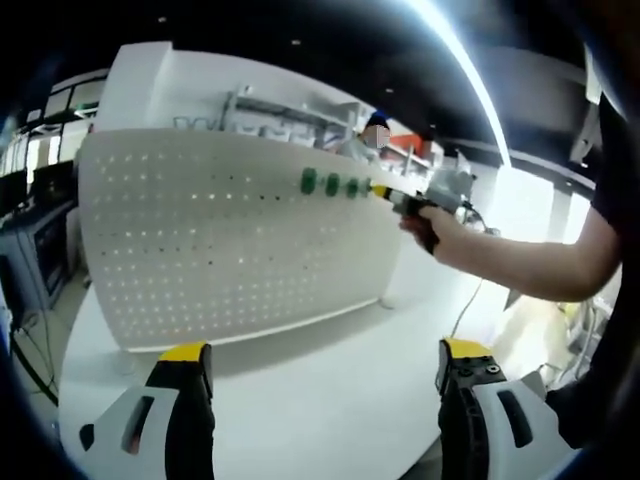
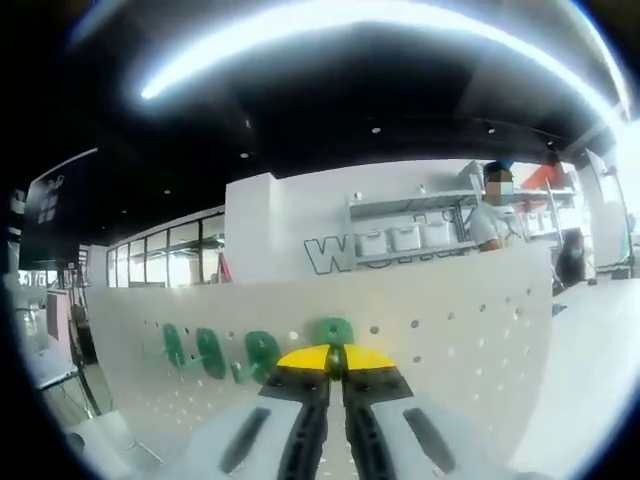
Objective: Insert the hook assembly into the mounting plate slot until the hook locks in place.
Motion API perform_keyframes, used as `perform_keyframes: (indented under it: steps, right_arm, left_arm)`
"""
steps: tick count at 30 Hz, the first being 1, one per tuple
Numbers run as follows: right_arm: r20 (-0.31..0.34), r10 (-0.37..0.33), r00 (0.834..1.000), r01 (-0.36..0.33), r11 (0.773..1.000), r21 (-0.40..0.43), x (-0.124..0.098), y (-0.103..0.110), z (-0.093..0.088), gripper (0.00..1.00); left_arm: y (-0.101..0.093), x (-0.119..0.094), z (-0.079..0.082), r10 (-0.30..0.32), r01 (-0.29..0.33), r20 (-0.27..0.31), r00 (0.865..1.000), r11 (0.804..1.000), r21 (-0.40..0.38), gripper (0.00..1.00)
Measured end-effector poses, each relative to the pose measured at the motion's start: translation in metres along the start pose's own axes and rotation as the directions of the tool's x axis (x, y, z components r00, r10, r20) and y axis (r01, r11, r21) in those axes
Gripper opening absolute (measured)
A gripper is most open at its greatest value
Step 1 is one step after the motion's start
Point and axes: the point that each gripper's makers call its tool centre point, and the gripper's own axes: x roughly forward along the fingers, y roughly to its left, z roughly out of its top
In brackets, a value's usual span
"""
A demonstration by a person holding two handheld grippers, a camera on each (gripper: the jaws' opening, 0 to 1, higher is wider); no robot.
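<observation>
We've got the right claw (image 2: 336, 368) clenched on a green hook (image 2: 333, 333) at the pegboard (image 1: 230, 240); left claw (image 1: 325, 365) released over the bench (image 1: 330, 390).

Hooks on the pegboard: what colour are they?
Green. The hooks sit in a row on the white pegboard, clearest in the left gripper view.

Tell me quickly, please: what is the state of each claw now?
Left claw: open, holding nothing, above the white table.
Right claw: closed on a green hook at the pegboard.
</observation>
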Motion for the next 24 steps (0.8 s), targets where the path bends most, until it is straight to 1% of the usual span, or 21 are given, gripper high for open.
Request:
perform_keyframes:
  steps: [2, 4, 7, 13, 16, 17, 19, 20, 22, 24]
  right_arm:
    - [0.011, -0.005, 1.0, 0.005, 1.0, 0.004, 0.0, 0.0, 0.002, 0.0]
    - [0.013, -0.001, 1.0, 0.001, 1.0, -0.012, 0.0, 0.001, 0.002, 0.0]
    - [0.005, 0.0, 1.0, 0.0, 1.0, -0.005, 0.0, 0.0, -0.005, 0.0]
    - [0.012, -0.005, 1.0, 0.005, 1.0, -0.031, 0.001, 0.002, -0.002, 0.01]
    - [-0.002, -0.013, 1.0, 0.012, 0.998, -0.066, 0.001, 0.003, -0.002, 0.01]
    - [-0.017, -0.018, 1.0, 0.017, 0.995, -0.097, 0.001, 0.003, -0.002, 0.01]
    - [-0.004, -0.018, 1.0, 0.017, 0.994, -0.104, 0.002, 0.005, 0.003, 0.01]
    - [-0.007, -0.016, 1.0, 0.015, 0.995, -0.1, 0.002, 0.005, 0.004, 0.02]
    - [-0.001, -0.012, 1.0, 0.012, 0.996, -0.09, 0.002, 0.007, 0.008, 0.02]
    - [-0.017, -0.004, 1.0, 0.002, 0.995, -0.101, 0.002, 0.009, 0.006, 0.03]
  left_arm:
    - [0.001, 0.0, 0.0, 0.002, -0.002, -0.001, 1.0, 1.0, 0.001, 0.95]
    - [0.003, 0.0, 0.0, 0.006, -0.006, -0.002, 1.0, 1.0, 0.002, 0.95]
    - [0.004, 0.0, 0.0, 0.009, -0.009, 0.0, 1.0, 1.0, -0.004, 0.95]
    - [0.004, -0.001, -0.003, 0.009, -0.009, -0.003, 1.0, 1.0, -0.011, 0.95]
    - [0.003, -0.001, -0.005, 0.004, -0.004, -0.006, 1.0, 1.0, -0.012, 0.95]
    - [0.003, -0.001, -0.005, 0.002, -0.002, -0.006, 1.0, 1.0, -0.015, 0.95]
    - [0.003, -0.002, -0.005, 0.002, -0.002, -0.005, 1.0, 1.0, -0.019, 0.96]
    - [0.005, -0.003, -0.005, 0.01, -0.01, -0.008, 1.0, 1.0, -0.015, 0.96]
    - [0.013, -0.007, -0.009, 0.047, -0.045, -0.038, 0.998, 0.998, 0.034, 0.96]
    - [0.014, -0.008, -0.01, 0.049, -0.047, -0.048, 0.998, 0.998, 0.051, 0.96]
